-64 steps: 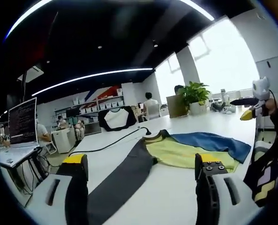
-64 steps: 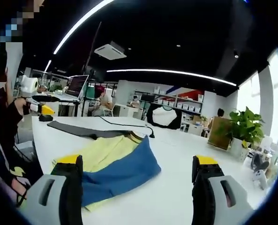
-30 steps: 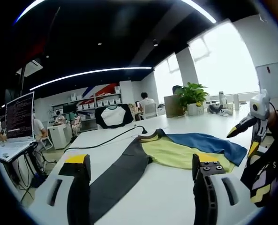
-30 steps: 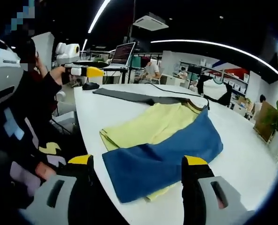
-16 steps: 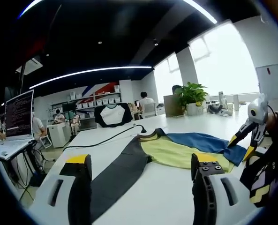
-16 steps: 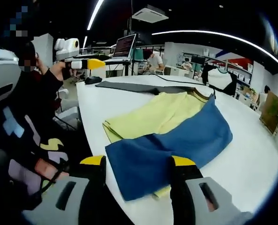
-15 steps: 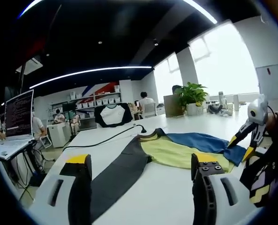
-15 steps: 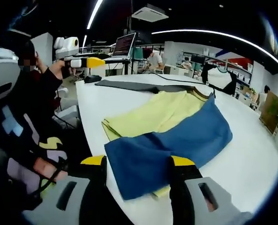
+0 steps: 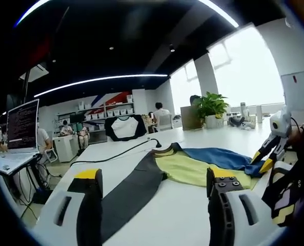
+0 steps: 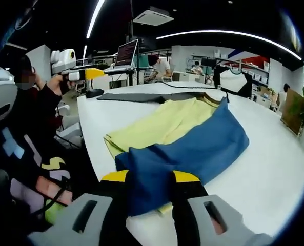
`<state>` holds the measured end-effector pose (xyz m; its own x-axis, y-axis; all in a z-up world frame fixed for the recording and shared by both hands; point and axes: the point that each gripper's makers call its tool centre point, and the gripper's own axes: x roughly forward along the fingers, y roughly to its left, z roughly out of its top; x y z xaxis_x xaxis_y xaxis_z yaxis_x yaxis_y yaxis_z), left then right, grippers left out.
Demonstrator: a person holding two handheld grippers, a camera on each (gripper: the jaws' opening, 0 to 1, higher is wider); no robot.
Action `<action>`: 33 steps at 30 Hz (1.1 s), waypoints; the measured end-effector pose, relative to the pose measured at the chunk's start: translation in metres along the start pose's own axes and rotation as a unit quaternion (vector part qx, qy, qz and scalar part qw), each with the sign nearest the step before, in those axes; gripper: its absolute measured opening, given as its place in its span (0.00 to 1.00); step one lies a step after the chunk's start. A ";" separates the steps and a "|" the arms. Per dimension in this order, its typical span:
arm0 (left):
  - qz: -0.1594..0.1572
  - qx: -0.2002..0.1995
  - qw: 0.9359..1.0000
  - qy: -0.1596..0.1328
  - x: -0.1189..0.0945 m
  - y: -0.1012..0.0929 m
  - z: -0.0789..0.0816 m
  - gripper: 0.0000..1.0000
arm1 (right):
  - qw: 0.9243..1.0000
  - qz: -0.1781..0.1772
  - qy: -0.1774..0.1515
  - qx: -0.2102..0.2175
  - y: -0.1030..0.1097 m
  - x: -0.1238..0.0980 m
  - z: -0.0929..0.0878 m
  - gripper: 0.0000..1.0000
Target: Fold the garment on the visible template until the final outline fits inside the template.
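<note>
- Since half a second ago the right gripper (image 10: 149, 187) has narrowed its jaws around the blue corner of the garment (image 10: 193, 143); the cloth edge now lies between the yellow-tipped jaws, which look nearly closed on it, though I cannot tell whether they pinch yet
- left gripper (image 9: 152, 179) hangs wide open over the table (image 9: 182, 215), holding nothing; the right gripper (image 9: 264, 156) shows at the garment's (image 9: 203, 164) near corner in that view
- garment lies flat on the white table (image 10: 275, 169), yellow layer under, blue layer folded over it; a dark grey strip (image 9: 131, 195), likely the template, runs from the collar end toward the left gripper
- judged: thin, soft, light cloth; it will drape and sag when lifted and may slide on the smooth top; best taken at corners or hem edges, both layers together
- laptop (image 9: 22, 125) screen carries lines of text, too small to read; no brand or label legible on the garment
</note>
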<state>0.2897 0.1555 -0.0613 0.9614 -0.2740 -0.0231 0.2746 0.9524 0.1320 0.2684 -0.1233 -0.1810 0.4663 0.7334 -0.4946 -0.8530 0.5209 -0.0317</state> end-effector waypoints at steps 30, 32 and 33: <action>0.001 -0.005 1.000 0.009 0.000 0.002 -0.004 0.84 | 0.998 -0.047 -0.042 -0.032 -0.013 -0.008 0.020 0.00; 0.000 -0.004 1.000 0.010 0.000 0.001 -0.005 0.84 | 0.997 -0.048 -0.048 -0.029 -0.014 -0.010 0.024 0.00; 0.000 -0.004 1.000 0.011 0.000 0.001 -0.005 0.84 | 0.997 -0.049 -0.048 -0.027 -0.014 -0.010 0.026 0.00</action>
<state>0.2903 0.1573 -0.0660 0.9614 -0.2717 -0.0442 0.2751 0.9533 0.1244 0.2816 -0.1268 -0.1534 0.5659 0.7206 -0.4007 -0.8128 0.5690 -0.1245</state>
